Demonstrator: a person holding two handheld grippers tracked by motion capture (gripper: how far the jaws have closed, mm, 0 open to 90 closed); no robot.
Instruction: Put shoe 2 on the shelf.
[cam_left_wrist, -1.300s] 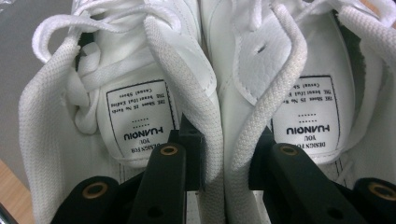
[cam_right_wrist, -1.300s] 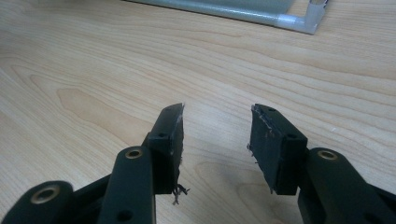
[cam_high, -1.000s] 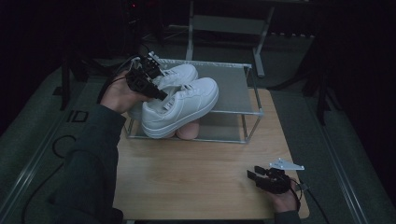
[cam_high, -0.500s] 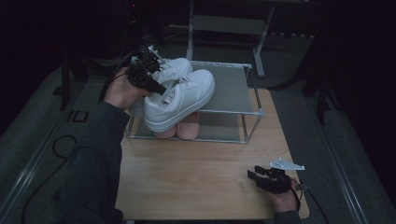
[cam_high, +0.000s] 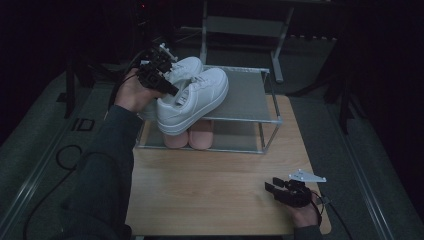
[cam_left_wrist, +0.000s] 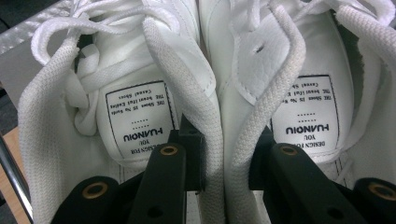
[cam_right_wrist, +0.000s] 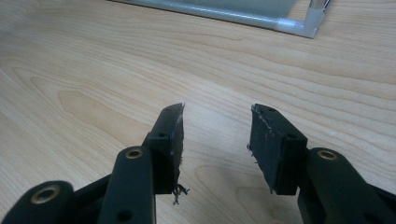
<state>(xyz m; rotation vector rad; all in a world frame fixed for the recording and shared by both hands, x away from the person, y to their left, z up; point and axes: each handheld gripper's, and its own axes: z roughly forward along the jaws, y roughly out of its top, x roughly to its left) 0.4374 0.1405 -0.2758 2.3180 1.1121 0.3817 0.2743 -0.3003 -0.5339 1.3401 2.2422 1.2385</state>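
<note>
Left tool (cam_high: 167, 86) is clamped on the pair of white sneakers (cam_high: 192, 100), one jaw inside each shoe, pinching the two inner collars together – the left gripper view makes that plain, insole labels (cam_left_wrist: 140, 121) and all. Compared with a second ago the pair has come up and tilted, toes pointing far-right, heels lifted off the top shelf of the metal rack (cam_high: 250, 97) at the far side of the table (cam_high: 200, 190). So I'd say they're coming off the rack, not going on. Pink slippers (cam_high: 189, 134) sit on the lower shelf below. Right tool (cam_high: 272, 190) rests near-right on the table, jaws apart, holding nothing.
</note>
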